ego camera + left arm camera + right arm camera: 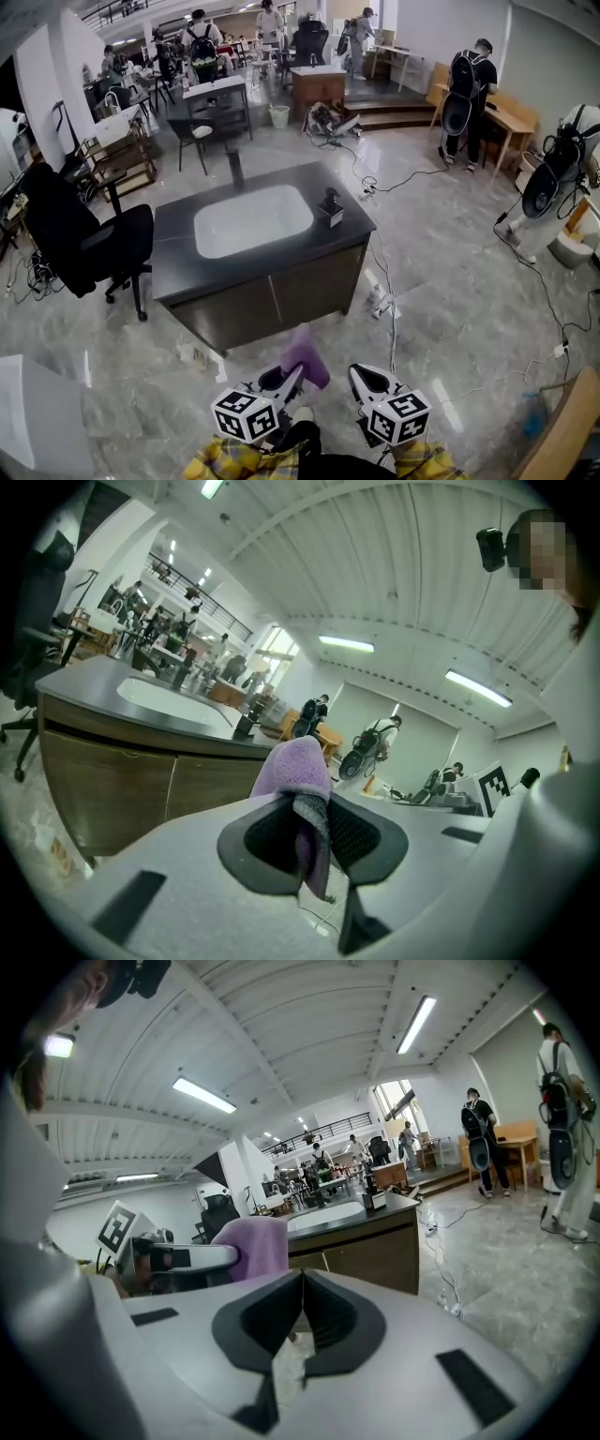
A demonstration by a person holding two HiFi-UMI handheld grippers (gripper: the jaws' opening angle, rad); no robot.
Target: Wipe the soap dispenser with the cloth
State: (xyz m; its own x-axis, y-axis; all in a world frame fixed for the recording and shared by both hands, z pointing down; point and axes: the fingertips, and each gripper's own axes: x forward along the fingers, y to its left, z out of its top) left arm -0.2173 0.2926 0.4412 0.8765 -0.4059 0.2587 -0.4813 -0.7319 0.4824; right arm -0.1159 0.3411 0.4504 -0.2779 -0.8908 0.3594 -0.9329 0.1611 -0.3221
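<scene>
A purple cloth (306,356) hangs from my left gripper (296,371), whose jaws are shut on it; in the left gripper view the cloth (298,772) rises between the black pads (269,838). My right gripper (356,372) is shut with nothing in it, its pads (325,1310) pressed together. The dark soap dispenser (330,207) stands upright on the right end of the dark counter (178,258), beside the white sink (251,219). Both grippers are well short of the counter, over the floor. In the right gripper view the dispenser (374,1196) is small and far off.
A black faucet (234,167) rises behind the sink. A black office chair (89,242) stands left of the counter. Cables (386,281) trail over the marble floor to the right. Several people with backpacks stand at desks further back.
</scene>
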